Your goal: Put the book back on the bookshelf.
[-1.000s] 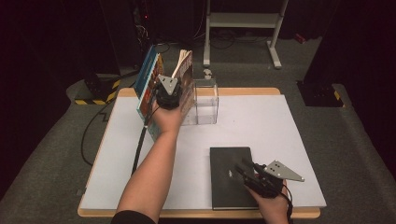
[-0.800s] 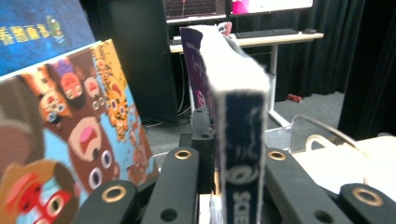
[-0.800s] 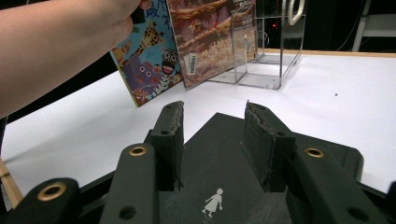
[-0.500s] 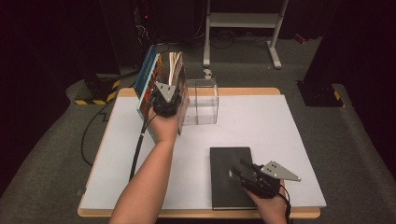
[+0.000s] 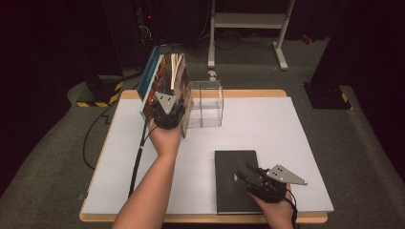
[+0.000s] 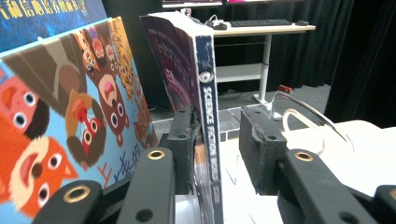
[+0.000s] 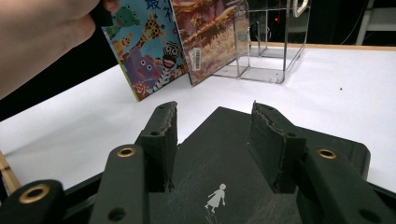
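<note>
Several books (image 5: pixel 165 76) lean to the left at the table's far left, next to a clear acrylic holder (image 5: pixel 205 102). My left gripper (image 5: pixel 169 100) is at their near edge. In the left gripper view a dark book with a blue spine (image 6: pixel 208 93) stands between the jaws of that gripper (image 6: pixel 217 140). It rests against the left pad with a gap to the right one; the jaws have just been opening. A colourful children's book (image 6: pixel 70 107) leans beside it. My right gripper (image 7: pixel 215 126) hovers open over a flat black book (image 7: pixel 224 163), its jaws a little wider than before.
The white table top (image 5: pixel 286 124) has free room at the right and in the middle. The black book (image 5: pixel 236 179) lies near the front edge. A hand (image 7: pixel 42 32) and the clear holder (image 7: pixel 266 42) appear beyond the right gripper. Black cable trails off the left side.
The left hand and gripper have drawn back a little toward the near side, away from the leaning books. The right hand has stayed over the black book.
</note>
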A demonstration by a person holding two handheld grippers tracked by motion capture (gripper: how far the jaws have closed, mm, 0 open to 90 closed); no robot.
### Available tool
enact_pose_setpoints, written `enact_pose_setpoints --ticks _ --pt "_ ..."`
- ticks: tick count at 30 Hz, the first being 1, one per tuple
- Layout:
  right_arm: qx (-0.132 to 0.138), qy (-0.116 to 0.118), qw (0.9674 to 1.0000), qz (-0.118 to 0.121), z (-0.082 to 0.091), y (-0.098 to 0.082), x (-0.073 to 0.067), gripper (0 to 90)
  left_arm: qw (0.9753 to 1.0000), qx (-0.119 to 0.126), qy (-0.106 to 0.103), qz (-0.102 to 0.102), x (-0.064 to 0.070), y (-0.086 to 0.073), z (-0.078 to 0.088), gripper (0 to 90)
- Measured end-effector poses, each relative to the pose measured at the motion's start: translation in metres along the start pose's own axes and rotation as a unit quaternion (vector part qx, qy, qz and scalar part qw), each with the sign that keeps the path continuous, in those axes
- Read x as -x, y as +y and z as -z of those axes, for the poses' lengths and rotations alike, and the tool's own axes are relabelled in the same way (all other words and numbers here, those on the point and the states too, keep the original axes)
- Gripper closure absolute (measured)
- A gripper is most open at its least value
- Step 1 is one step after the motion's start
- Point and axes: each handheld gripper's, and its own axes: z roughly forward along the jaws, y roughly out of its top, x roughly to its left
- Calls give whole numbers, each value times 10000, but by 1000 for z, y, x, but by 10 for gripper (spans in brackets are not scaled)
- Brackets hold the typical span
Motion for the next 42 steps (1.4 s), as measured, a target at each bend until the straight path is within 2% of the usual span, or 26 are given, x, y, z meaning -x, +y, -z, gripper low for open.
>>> enact_pose_setpoints --ticks 3,9,16,20,26,30,32,33,35,37,38,39,41,42 --pt "9 -15 10000 -8 1 0 1 512 10000 10 -14 -20 0 -1 6 636" --pt "-18 -100 9999 -11 2 1 6 492 9997 76 -213 -20 3 -9 24 617" --pt "-158 -329 9993 -31 1 -1 18 463 9993 70 -365 51 -3 -23 40 606" --pt "-298 -476 9984 -11 0 -3 26 442 9982 -16 -590 111 -7 -32 48 584" --pt "-458 -721 9963 20 -1 -6 37 407 9949 -246 -960 196 -8 -48 57 548" --pt "-582 -822 9949 9 0 -8 45 382 9885 -468 -1410 293 -6 -62 61 510" --pt "-604 -860 9945 17 1 -9 48 371 9840 -620 -1636 347 -4 -69 63 500" --pt "-614 -866 9944 17 1 -9 48 367 9814 -668 -1780 281 -3 -74 64 501" --pt "-708 -889 9935 2 1 -10 51 344 9791 -729 -1890 158 1 -81 67 491" --pt "-796 -928 9925 -34 1 -11 51 298 9738 -827 -2112 156 5 -89 68 477" --pt "-843 -947 9919 -55 0 -11 51 296 9719 -824 -2202 121 8 -94 70 457" --pt "-872 -926 9918 -93 1 -12 50 295 9703 -845 -2268 -29 12 -99 72 442" --pt "-950 -883 9915 -95 1 -12 49 292 9633 -944 -2513 -52 18 -109 75 383" --pt "-969 -859 9915 -111 2 -12 48 288 9577 -1076 -2668 -14 22 -114 75 366"
